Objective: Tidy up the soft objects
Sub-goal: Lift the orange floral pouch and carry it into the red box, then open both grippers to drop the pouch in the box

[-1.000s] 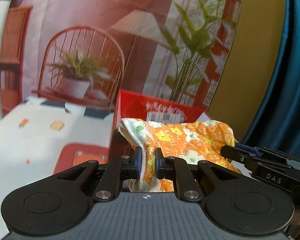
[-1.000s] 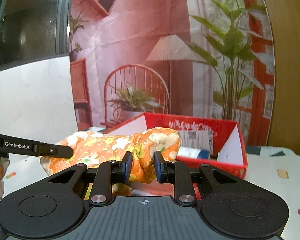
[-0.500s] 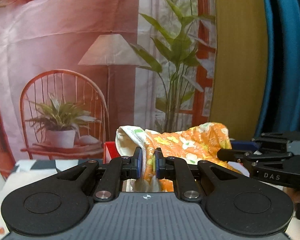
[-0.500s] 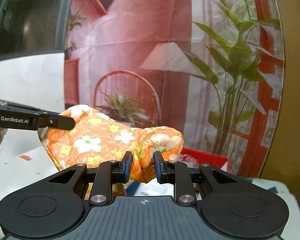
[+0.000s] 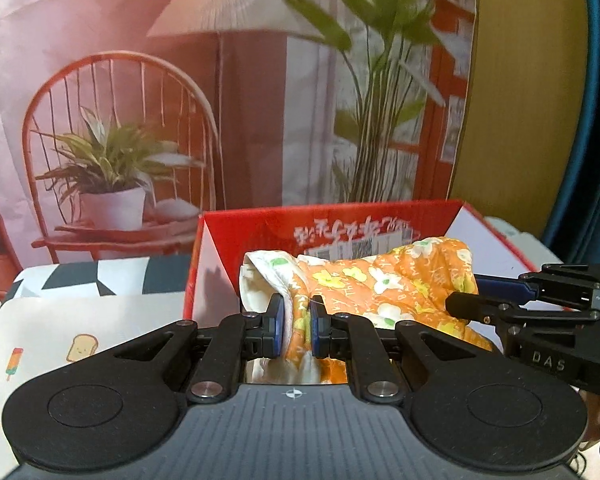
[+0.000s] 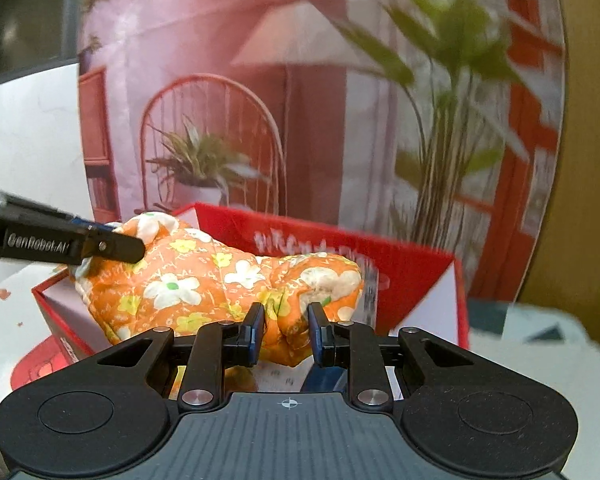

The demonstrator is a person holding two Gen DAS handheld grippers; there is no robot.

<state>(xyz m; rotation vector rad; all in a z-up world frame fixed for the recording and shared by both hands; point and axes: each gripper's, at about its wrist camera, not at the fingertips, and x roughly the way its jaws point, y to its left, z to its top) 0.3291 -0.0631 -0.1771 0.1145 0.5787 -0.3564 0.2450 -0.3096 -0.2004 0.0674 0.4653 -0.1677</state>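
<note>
In the left wrist view, the left gripper [image 5: 296, 318] had its two black fingers [image 5: 275, 322] pinching one end of a soft, puffy orange cloth with white and yellow flowers [image 5: 380, 284]. A fold of the cloth's white lining [image 5: 264, 272] poked up just beside the left finger. The cloth hung in front of the open red cardboard box with white inside walls [image 5: 260, 232], low against the box's red back wall. On the side of the box away from the white lining, the right gripper [image 5: 460, 300] reached in and touched the far end of the cloth. On the other side of the box lay a white tablecloth with little toast and ice-lolly pictures [image 5: 60, 332]. Behind the box hung a pink wall cloth with a printed chair, lamp and plants [image 5: 140, 100]. In the right wrist view, the right gripper [image 6: 286, 330] had its two black fingers [image 6: 254, 334] squeezing a bunched lump of the same orange cloth [image 6: 188, 276]. The cloth stretched in front of the red box [image 6: 416, 268], with most of it over the box's open middle. The left gripper [image 6: 136, 246] came in from beyond the box's left corner and held the far end of the cloth. I could not tell if the cloth touched the bottom of the box.
</note>
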